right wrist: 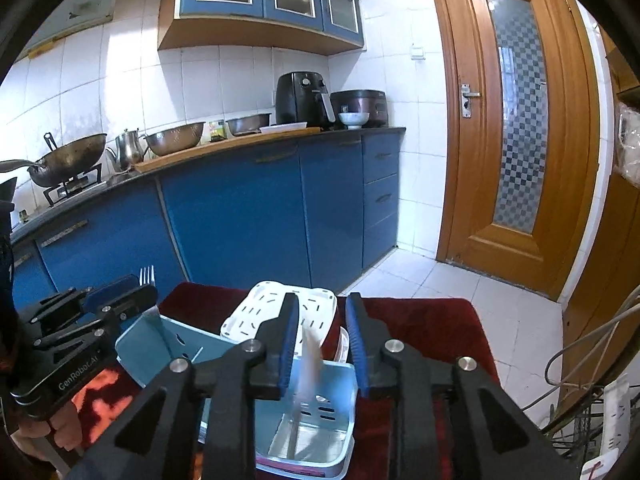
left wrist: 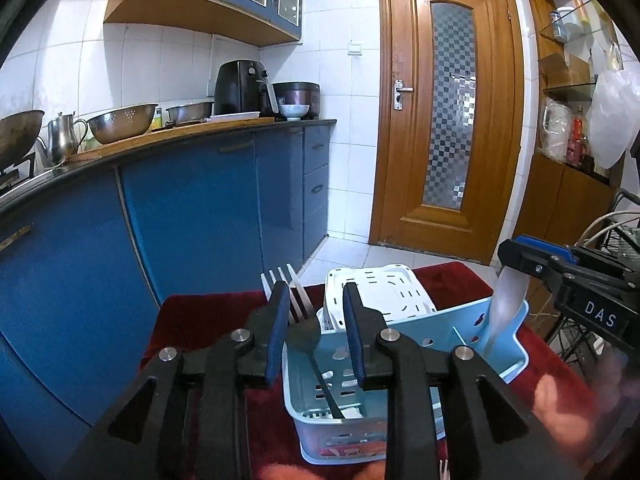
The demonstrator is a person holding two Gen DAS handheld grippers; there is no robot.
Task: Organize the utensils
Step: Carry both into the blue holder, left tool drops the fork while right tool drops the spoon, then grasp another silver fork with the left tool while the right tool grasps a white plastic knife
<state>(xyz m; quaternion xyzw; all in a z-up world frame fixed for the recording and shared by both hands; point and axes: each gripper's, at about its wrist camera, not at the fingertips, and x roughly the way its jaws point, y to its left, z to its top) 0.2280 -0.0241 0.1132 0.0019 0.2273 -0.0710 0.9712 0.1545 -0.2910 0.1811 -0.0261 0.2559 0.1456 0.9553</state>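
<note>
A light blue slotted caddy (left wrist: 420, 332) stands on a dark red cloth; it also shows in the right wrist view (right wrist: 336, 396). A metal fork (left wrist: 304, 332) stands tines-up in its left compartment, leaning against the left pad of my left gripper (left wrist: 316, 304), whose jaws are apart. A blurred white utensil (right wrist: 310, 364) stands in the right compartment between the parted jaws of my right gripper (right wrist: 322, 320), touching neither pad. My right gripper also appears in the left wrist view (left wrist: 516, 256), and my left gripper in the right wrist view (right wrist: 132, 292).
A white slotted basket (left wrist: 380, 292) sits behind the caddy. The red cloth (left wrist: 200, 320) covers the small table. Blue kitchen cabinets (left wrist: 192, 216) stand left, a wooden door (left wrist: 444, 120) ahead, and wire racks with cables (right wrist: 592, 400) at right.
</note>
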